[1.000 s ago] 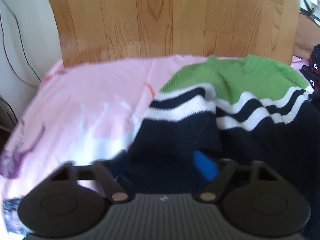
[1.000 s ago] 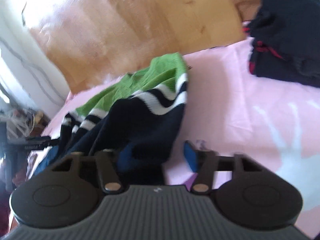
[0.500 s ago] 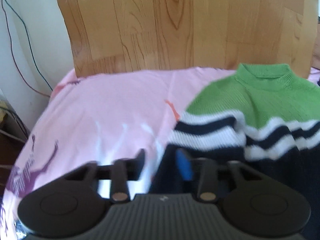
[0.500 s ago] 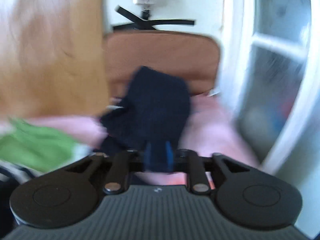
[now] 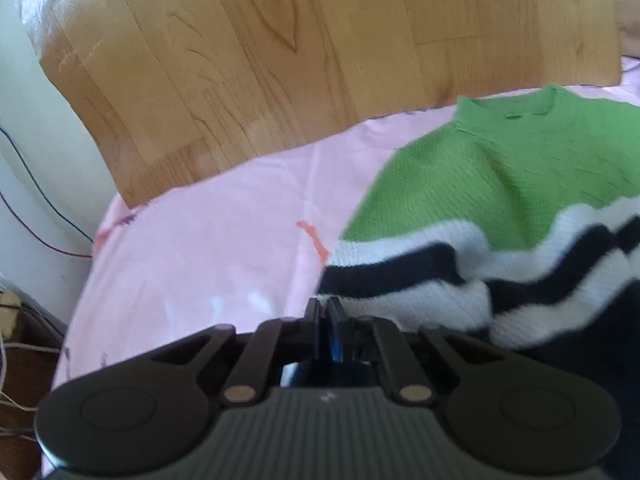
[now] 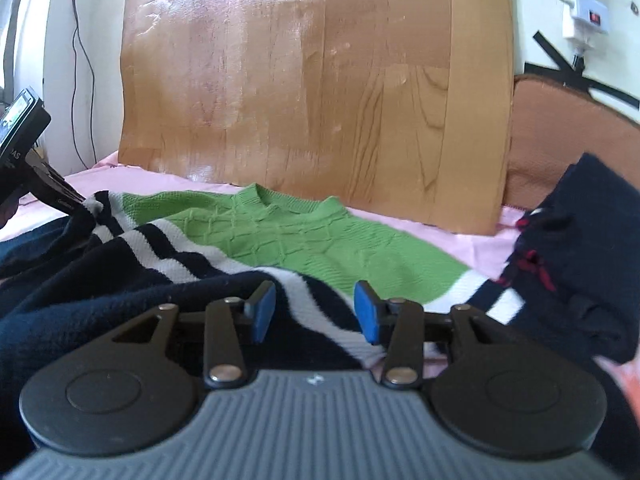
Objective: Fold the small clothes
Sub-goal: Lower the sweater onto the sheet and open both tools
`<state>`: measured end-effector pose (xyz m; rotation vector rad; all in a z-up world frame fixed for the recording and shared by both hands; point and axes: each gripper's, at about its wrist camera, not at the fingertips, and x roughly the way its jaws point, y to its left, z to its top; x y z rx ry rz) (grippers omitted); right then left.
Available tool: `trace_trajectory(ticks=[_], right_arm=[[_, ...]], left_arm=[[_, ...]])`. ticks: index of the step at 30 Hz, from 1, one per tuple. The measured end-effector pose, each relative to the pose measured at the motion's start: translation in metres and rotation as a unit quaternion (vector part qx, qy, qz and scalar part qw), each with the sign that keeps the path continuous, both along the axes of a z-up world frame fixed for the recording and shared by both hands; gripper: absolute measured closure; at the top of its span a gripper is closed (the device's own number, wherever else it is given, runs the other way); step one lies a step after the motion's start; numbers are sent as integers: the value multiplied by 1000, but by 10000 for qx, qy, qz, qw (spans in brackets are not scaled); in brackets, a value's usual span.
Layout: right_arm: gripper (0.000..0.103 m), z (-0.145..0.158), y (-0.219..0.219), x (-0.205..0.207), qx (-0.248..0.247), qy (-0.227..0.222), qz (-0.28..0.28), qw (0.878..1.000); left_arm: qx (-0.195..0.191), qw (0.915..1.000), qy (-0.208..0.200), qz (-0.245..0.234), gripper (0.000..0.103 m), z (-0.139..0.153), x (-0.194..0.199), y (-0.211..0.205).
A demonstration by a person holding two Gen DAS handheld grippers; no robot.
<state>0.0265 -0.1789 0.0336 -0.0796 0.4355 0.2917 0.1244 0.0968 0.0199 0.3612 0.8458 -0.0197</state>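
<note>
A small knit sweater (image 5: 500, 184), green on top with white and navy stripes and a navy body, lies on the pink bedsheet (image 5: 208, 248). It also shows in the right wrist view (image 6: 288, 236), collar toward the wooden board. My left gripper (image 5: 326, 316) is shut at the sweater's left striped edge; it seems to pinch the fabric there. In the right wrist view the left gripper (image 6: 68, 200) sits at that same edge. My right gripper (image 6: 316, 312) is open, its blue pads just above the striped middle of the sweater.
A wooden board (image 6: 312, 92) stands behind the bed. A folded navy garment with red trim (image 6: 576, 252) lies at the right, next to a brown cushion (image 6: 568, 128). Cables hang at the left wall (image 5: 36, 200). The bed edge drops off at left.
My left gripper has closed at the sweater's left edge. My right gripper swung away toward the navy garment, then came back over the sweater, open. The sweater now lies spread flatter.
</note>
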Motion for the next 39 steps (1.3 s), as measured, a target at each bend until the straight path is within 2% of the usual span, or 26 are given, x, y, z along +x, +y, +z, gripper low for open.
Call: trace_trajectory(ticks=[3,5,7,8,9,10,11,13,14,18,21,24,26,29,30,33,39], right_arm=[[56,-1,-9,6,346,383,-137,9986],[56,-3,-25,8,939,573,-239,9937],[57,-8,-43,12,1627,824,-517,9819],[57,-10,-53,13,1942,877,-636,9750],[56,-11,-57,13,2100,861,-660,9717],[56,-10,-59,12,2120,834,-693,9712],[56,-10,-58,11,2106,837,-683,9716],[56,-8,-55,9,2029,844,-621,9736],[55,-7,-55,8,2018,839,-599,9740],[55,-6,-60,7,2165,817,-606,9710],[55,-9,-61,7,2292,748,-644,9684],[55,-8,-68,5,2477,757,-774,9628],[55,-6,-74,-3,2707,898,-730,9557],[55,-4,-79,-26,2929,1186,-454,9477],[54,-1,-79,-36,2879,1271,-346,9486],[54,6,-70,-66,2619,1475,-55,9537],[54,5,-25,-116,2096,1970,641,9556]], left_arm=[[14,9974,-257,678,98,-3,22,23],[-58,9933,-430,1067,97,0,41,35],[-158,9908,-435,1275,97,0,65,35],[-63,9899,-434,1347,100,-4,76,31],[355,9863,-554,1510,100,-10,84,25],[734,9824,-607,1605,99,-19,88,18],[928,9815,-496,1602,97,-27,95,14],[685,9837,-210,1647,96,-33,98,19],[516,9844,-212,1671,96,-33,94,23],[253,9841,-600,1653,96,-22,57,28],[-153,9840,-863,1552,94,-2,4,29],[-849,9864,-649,1251,94,4,-47,40],[-1149,9873,-411,1019,92,-2,-82,43],[-1496,9864,-34,674,80,-20,-135,42],[-1635,9848,83,576,76,-25,-148,43],[-2056,9775,343,323,75,-35,-187,34],[-2471,9680,381,-226,62,-33,-235,22]])
